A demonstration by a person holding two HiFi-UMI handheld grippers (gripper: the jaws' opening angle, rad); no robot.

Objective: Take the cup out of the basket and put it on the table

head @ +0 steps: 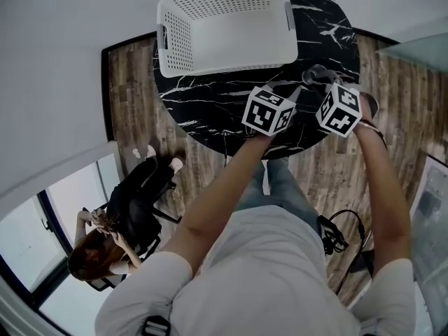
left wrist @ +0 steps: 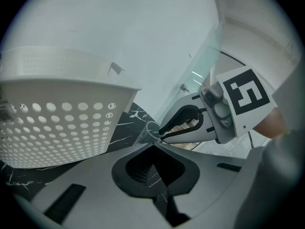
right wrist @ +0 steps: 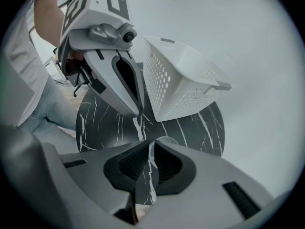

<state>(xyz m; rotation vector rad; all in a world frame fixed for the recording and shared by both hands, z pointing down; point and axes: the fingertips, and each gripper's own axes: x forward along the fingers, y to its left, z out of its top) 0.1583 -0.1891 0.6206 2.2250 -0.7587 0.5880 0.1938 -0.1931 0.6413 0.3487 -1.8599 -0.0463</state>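
No legible text or numbers, only black-and-white square markers, left gripper cube — right gripper cube

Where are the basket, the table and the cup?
Basket (head: 176, 44), head view, perforated side wall.
Table (head: 203, 110), head view, bare top.
Cup (head: 316, 73), head view, clear rim.

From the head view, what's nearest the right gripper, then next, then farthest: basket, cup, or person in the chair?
1. Cup: at the tips of the right gripper.
2. Basket: back on the table, leftward.
3. Seated person: on the floor, far lower left.
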